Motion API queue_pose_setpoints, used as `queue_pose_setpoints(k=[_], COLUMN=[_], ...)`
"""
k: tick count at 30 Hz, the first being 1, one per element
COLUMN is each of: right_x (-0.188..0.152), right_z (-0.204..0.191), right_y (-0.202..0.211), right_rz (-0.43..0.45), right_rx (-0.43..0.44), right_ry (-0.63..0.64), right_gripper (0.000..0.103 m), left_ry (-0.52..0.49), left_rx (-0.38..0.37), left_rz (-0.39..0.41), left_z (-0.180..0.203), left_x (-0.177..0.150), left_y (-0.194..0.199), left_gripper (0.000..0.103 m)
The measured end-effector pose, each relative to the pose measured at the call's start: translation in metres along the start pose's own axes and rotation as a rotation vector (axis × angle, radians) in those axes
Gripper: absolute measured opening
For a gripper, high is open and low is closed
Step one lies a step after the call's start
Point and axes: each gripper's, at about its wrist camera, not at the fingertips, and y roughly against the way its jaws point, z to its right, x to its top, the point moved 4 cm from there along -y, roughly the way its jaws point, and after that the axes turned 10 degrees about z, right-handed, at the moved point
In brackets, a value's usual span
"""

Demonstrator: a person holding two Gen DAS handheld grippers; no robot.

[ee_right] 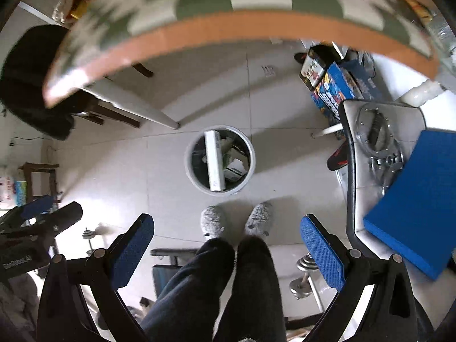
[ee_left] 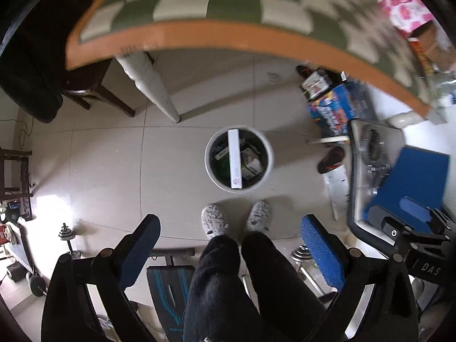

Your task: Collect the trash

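Two grippers, both spread wide and both carrying nothing, hang above the round white plastic trash bin (ee_left: 238,162) on the pale tiled floor (ee_left: 108,154). The left gripper (ee_left: 230,252) looks almost straight down, its blue-padded fingers (ee_left: 320,252) framing the person's dark trouser legs (ee_left: 228,285) and fluffy grey slippers (ee_left: 212,222), which stand just short of the bin. The right gripper (ee_right: 228,252) has much the same view, and its neighbour shows at the left edge of that picture. Inside the bin lies a long white carton (ee_left: 235,161), tilted end to end across the opening, with smaller green-and-white packets (ee_left: 250,164) wedged beside it, so the trash that can be seen is in the container. My read: the drop is done and the jaws are left apart because nothing remains to hold. The table with the green-and-cream checked cloth and orange edge (ee_left: 199,32) arcs across the top of both views, smeared by motion, and whether more rubbish waits on it cannot be told. A blue flat pad (ee_right: 419,208) rests on a grey-seated chair (ee_right: 359,142) off to the right, near the bin but well clear of it.
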Motion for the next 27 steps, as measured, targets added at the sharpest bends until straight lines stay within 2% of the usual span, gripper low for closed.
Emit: queue_pose_setpoints(k=[9,15,20,27], right_x=[0.001,0.001,-0.002,-0.004], right_z=[-0.021,-0.025,-0.029,-0.034], right_y=[0.137,0.204,0.240,0.274], right_rz=[0.073,0.117,0.118,0.127], right_rx=[0.106,0.164,0.217,0.259], right_ry=[0.009,0.014,0.017,0.047], right_gripper=[0.103,0.103,0.103,0.103], left_ry=[0.006,0.009,0.015,0.016], left_rx=[-0.142,-0.231,-0.280,-0.316], left_rz=[0.091,0.142,0.187,0.216], left_z=[0.022,0.033,0.037,0.042], left_x=[0.005,0.006,0.005,0.001], left_y=[0.113,0.168,0.207,0.237], left_gripper=[0.101,0.101,0.101,0.101])
